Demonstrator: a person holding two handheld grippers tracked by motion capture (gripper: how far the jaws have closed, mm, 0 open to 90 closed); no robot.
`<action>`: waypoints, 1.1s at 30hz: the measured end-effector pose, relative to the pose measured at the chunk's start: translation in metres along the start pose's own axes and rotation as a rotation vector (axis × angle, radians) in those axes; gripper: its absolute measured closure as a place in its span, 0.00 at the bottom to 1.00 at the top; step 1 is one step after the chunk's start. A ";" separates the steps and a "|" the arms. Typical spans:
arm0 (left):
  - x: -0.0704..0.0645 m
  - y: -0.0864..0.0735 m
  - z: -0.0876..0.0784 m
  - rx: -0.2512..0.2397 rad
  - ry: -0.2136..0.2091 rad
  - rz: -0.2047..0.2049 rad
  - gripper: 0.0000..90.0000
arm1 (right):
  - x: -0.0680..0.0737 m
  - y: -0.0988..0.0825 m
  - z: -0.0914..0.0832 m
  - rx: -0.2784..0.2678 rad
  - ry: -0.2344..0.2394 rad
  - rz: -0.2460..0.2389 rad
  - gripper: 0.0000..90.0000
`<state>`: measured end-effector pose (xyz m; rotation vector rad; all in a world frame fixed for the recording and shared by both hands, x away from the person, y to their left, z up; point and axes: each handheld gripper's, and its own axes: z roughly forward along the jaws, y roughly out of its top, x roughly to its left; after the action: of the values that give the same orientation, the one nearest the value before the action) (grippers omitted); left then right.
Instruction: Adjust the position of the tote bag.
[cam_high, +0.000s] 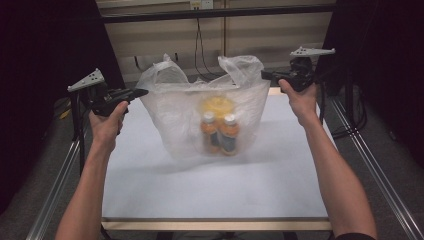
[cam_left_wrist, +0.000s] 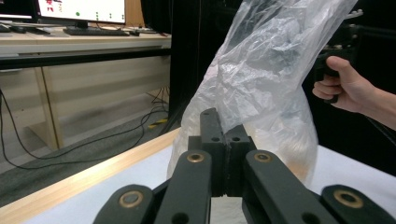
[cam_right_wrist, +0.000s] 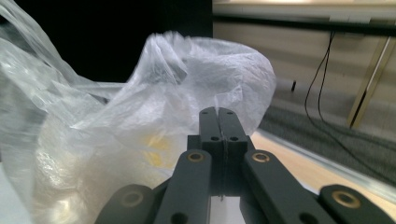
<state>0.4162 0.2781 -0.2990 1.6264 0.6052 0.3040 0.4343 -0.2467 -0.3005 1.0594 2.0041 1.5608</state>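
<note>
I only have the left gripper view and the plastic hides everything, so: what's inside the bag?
Observer: The high view shows two orange bottles with white caps, upright inside the plastic bag.
Operator: Anything else in there?
Observer: Something yellow behind them; I cannot tell what it is.
Operator: Is the right gripper on the bag?
Observer: Yes. In its own view the right gripper is shut at the bag's rim.

The left claw (cam_left_wrist: 223, 133) has its two black jaws pressed together on the edge of a clear plastic bag (cam_left_wrist: 261, 79), which rises crumpled above them from the white desk (cam_left_wrist: 350, 170). Behind the bag a hand (cam_left_wrist: 343, 86) grips the other claw's handle. A monitor (cam_left_wrist: 81, 9) stands far left.
</note>
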 end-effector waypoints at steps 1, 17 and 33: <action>0.000 0.000 0.000 0.000 0.000 0.000 1.00 | 0.000 0.000 0.000 0.000 0.000 0.000 1.00; -0.018 0.009 -0.019 -0.010 0.016 0.035 1.00 | 0.027 -0.024 -0.061 -0.103 0.050 -0.036 1.00; -0.045 0.023 -0.021 -0.021 -0.030 0.078 1.00 | 0.041 -0.023 -0.087 -0.097 0.040 -0.073 1.00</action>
<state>0.3724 0.2699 -0.2668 1.6345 0.5149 0.3416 0.3400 -0.2748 -0.2898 0.9141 1.9492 1.6352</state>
